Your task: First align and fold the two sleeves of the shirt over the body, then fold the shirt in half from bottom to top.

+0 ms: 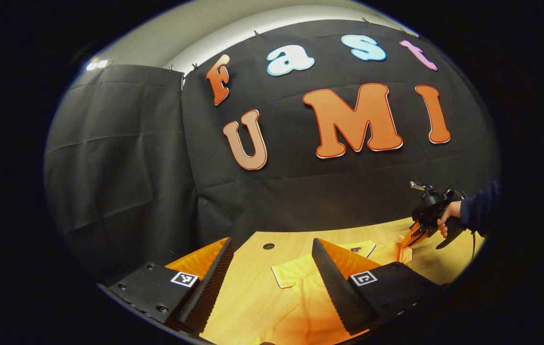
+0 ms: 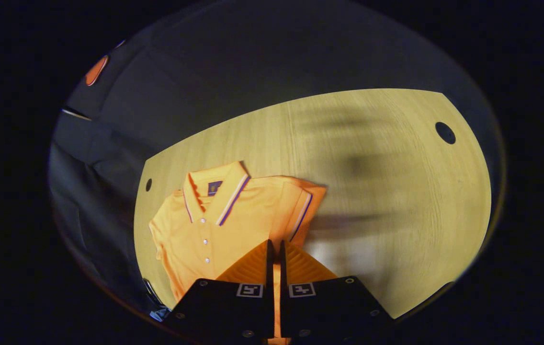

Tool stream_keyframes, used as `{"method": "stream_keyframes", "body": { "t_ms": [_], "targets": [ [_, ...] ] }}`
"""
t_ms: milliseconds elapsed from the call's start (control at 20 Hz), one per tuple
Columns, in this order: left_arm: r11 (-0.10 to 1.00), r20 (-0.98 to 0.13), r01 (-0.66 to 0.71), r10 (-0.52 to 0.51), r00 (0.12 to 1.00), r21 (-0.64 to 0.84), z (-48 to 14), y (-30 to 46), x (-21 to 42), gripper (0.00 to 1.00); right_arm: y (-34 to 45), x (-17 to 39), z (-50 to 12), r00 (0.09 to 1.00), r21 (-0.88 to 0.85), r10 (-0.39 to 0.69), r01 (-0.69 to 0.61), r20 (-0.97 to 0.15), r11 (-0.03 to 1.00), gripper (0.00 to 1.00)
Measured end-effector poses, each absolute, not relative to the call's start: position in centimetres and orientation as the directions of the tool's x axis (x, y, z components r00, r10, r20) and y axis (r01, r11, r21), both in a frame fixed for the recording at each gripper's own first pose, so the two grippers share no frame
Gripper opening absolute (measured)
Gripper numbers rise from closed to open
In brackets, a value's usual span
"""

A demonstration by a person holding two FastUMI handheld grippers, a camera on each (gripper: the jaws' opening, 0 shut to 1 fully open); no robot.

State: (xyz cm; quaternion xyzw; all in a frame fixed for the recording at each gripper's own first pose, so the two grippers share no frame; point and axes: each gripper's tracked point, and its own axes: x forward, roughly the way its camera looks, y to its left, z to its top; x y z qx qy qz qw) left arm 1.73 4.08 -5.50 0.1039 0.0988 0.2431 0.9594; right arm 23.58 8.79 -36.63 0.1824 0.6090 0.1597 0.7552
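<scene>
**Sleeve fold under way; bottom-to-top fold outstanding**

Black cloth walls close the booth on all visible sides, with a pale wood-grain bench in front of them.

Left gripper view: the left claw stands wide open above the bench, nothing between its fingers. One orange shirt lies flat on the bench, under and just beyond the claw; a white-trimmed sleeve edge shows between the fingers. Beyond the shirt's far side, a hand in a dark sleeve holds the right claw, which is down at the shirt's far edge. One round hole in the bench sits just beyond the shirt.

Right gripper view: the right claw has its fingers drawn nearly together, with a thin strip of orange showing in the gap; whether it pinches the cloth I cannot tell. The shirt lies front-up, collar away from the claw, placket buttoned. The striped-cuff sleeve nearest the claw appears to lie partly over the body. Two holes show here: one beside the shirt's collar end, one well apart from the shirt.

Judgement: the sleeve step is in hand. Next, the right sleeve must be laid square on the body, and the open left claw must take the other sleeve and bring it across.

Count: one shirt, two claws, one hand seen.
</scene>
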Motion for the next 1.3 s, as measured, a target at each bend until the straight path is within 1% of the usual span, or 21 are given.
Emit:
{"method": "stream_keyframes", "body": {
  "t_ms": [100,200,250,300,350,400,450,500,550,600,650,750,850,1100,1300],
  "targets": [
    [0.86,-0.149,-0.439,0.484,0.862,0.259,-5.7,4.2,2.0,1.0,10.5,23.7,-35.7,0.213,0.486,0.481,-0.032,-0.85,0.873,0.05],
    [0.861,-0.166,-0.434,0.484,0.859,0.264,-6.4,4.3,1.7,1.0,12.2,23.3,-34.3,0.205,0.528,0.521,-0.024,-0.828,0.849,0.05],
    [0.859,-0.169,-0.438,0.489,0.856,0.264,-6.5,4.4,1.4,0.99,13.2,22.9,-34.0,0.197,0.552,0.545,-0.025,-0.815,0.834,0.13],
    [0.859,-0.171,-0.44,0.49,0.855,0.26,-6.6,4.7,1.0,0.99,14.1,22.7,-33.1,0.194,0.583,0.578,-0.039,-0.792,0.812,0.17],
    [0.859,-0.172,-0.446,0.493,0.853,0.252,-6.5,5.0,0.8,0.99,14.9,22.4,-32.6,0.193,0.6,0.599,-0.058,-0.777,0.798,0.29],
    [0.859,-0.171,-0.449,0.494,0.852,0.244,-6.7,5.3,0.5,0.99,15.2,22.2,-31.9,0.197,0.611,0.613,-0.079,-0.765,0.788,0.36],
    [0.859,-0.174,-0.455,0.498,0.85,0.235,-6.8,5.6,0.5,0.99,15.4,21.9,-31.6,0.204,0.612,0.617,-0.099,-0.76,0.785,0.48],
    [0.858,-0.18,-0.458,0.5,0.847,0.231,-7.1,6.1,0.3,0.99,15.4,22.0,-31.0,0.221,0.607,0.618,-0.125,-0.754,0.785,0.53],
    [0.856,-0.185,-0.463,0.505,0.843,0.23,-7.2,6.8,0.4,0.99,14.9,21.9,-30.5,0.243,0.587,0.606,-0.152,-0.758,0.795,0.54],
    [0.856,-0.201,-0.466,0.509,0.837,0.226,-7.8,7.6,0.6,0.99,14.4,22.0,-29.8,0.271,0.567,0.595,-0.181,-0.757,0.804,0.58],
    [0.857,-0.216,-0.468,0.509,0.833,0.217,-8.3,8.2,0.8,0.99,13.9,22.1,-29.2,0.304,0.541,0.578,-0.204,-0.757,0.816,0.79],
    [0.867,-0.246,-0.461,0.496,0.833,0.19,-9.5,9.7,1.6,1.0,13.0,22.1,-27.5,0.375,0.512,0.562,-0.232,-0.737,0.827,0.9],
    [0.882,-0.27,-0.442,0.471,0.84,0.165,-10.5,11.0,2.7,0.99,11.8,21.8,-25.7,0.441,0.495,0.544,-0.231,-0.714,0.837,0.97],
    [0.929,-0.383,-0.363,0.361,0.851,0.069,-14.6,14.1,6.5,0.99,9.4,20.2,-21.2,0.58,0.455,0.474,-0.192,-0.663,0.87,0.98],
    [0.947,-0.538,-0.322,0.26,0.802,-0.022,-19.1,16.5,10.2,1.0,7.7,18.0,-18.9,0.666,0.384,0.378,-0.146,-0.643,0.912,0.98]
  ]
}}
